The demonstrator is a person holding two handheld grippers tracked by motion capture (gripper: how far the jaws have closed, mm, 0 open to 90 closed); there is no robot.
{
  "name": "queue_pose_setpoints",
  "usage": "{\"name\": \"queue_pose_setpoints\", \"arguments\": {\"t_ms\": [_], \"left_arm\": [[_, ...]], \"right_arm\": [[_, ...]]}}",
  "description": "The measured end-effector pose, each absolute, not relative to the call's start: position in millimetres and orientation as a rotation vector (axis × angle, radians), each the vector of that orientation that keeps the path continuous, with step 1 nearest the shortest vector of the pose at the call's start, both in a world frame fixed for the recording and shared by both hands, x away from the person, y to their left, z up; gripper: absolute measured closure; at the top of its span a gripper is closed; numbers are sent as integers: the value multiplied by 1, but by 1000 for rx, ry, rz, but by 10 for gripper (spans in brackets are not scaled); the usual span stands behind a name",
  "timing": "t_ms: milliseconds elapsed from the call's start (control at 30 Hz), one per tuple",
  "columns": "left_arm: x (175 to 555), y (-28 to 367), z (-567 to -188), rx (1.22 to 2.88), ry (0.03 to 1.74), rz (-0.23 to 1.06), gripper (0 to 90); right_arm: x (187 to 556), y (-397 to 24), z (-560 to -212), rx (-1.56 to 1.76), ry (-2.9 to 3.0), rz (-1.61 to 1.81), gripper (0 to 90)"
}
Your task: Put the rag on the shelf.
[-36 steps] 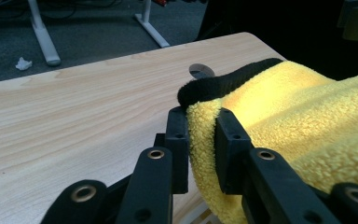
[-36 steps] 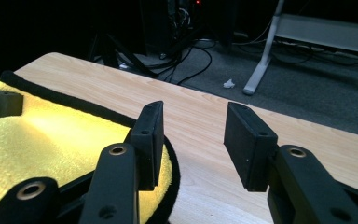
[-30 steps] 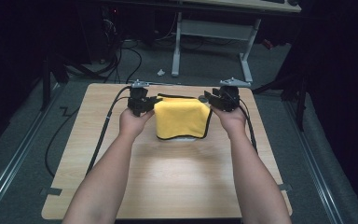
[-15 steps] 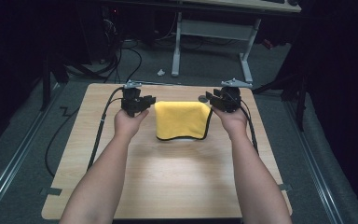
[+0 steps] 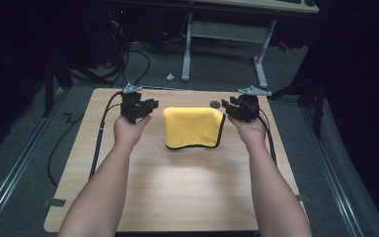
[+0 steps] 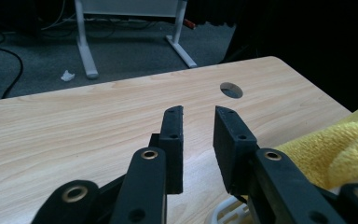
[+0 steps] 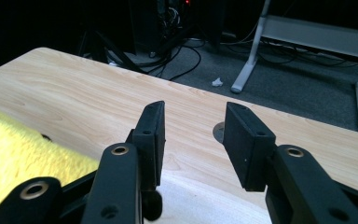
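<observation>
A yellow microfibre cloth (image 5: 193, 127) with dark edging lies folded into a thick, roughly square pad on the far half of the wooden bench (image 5: 177, 187), about midway across. Its top is smooth and plush; the near edge dips slightly.

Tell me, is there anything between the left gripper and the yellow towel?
Nothing visible. In the high view, only bare wood of the table lies between the left gripper and the folded yellow towel. The jaws are open and empty.
</observation>
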State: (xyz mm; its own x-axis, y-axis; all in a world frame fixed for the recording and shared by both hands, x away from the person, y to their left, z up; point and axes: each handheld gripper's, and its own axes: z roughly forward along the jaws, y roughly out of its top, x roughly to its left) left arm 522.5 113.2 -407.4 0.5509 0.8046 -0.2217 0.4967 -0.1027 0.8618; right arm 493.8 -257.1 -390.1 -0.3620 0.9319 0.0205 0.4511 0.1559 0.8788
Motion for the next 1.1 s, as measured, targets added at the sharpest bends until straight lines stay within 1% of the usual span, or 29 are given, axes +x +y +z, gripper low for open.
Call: {"name": "queue_pose_setpoints", "arguments": {"t_ms": [400,600,667,767,867,1100], "left_arm": [[493,137,-390,1726,1044,447,709],[465,158,-391,1725,994,493,672],[451,163,-398,1726,989,507,645],[431,169,-415,1730,991,489,606],[409,170,-438,1773,981,483,543],[357,165,-481,1837,953,431,392]], "right_arm": [[466,-268,-385,1293,1870,1163,579],[439,-273,-386,1257,1852,1184,546],[427,-274,-387,1253,1859,1175,531],[408,-273,-392,1203,1864,1146,511],[387,-270,-400,1151,1877,1111,482],[336,-262,-433,1071,1949,1097,444]]}}
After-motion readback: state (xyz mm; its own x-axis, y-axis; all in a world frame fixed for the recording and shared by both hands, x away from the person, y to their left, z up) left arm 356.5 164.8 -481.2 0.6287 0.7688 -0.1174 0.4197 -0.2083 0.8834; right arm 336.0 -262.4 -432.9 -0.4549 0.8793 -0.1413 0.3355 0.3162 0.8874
